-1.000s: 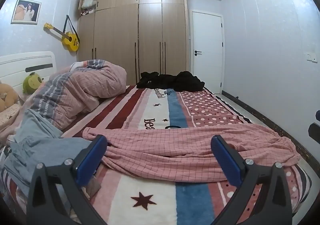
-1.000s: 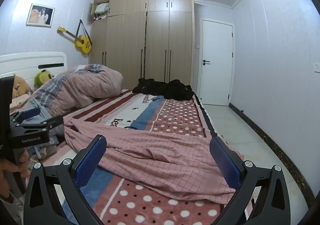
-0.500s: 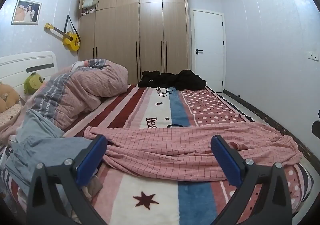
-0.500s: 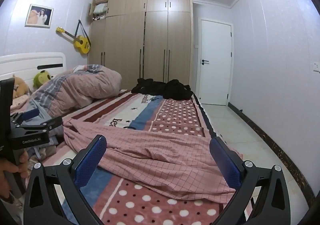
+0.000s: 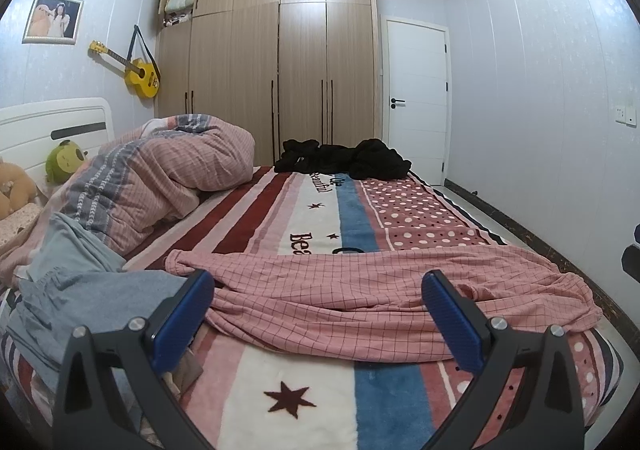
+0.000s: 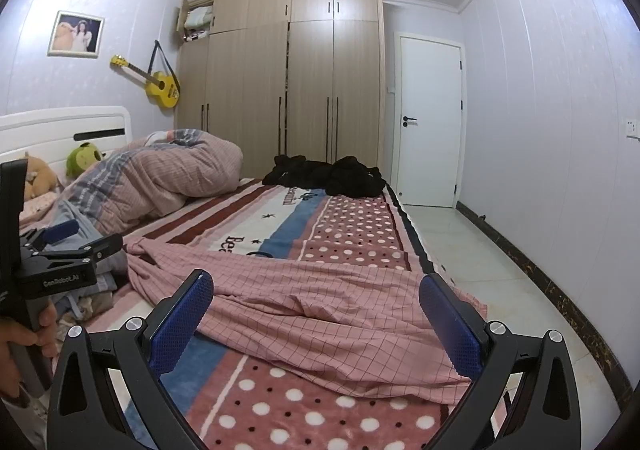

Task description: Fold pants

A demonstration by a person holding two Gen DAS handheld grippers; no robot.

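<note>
A big wooden wardrobe (image 5: 280, 62) stands at the far wall, with a white door (image 5: 416, 102) beside it. A yellow guitar (image 5: 138, 72) and a framed picture (image 5: 53, 18) hang on the wall by the white headboard (image 5: 52, 130). On the bed, a rolled-up quilt (image 5: 168, 178) lies near a green plush toy (image 5: 64, 162), a pile of black clothes (image 5: 344, 160) sits at the far edge, and grey-blue clothes (image 5: 80, 286) lie close by.
</note>
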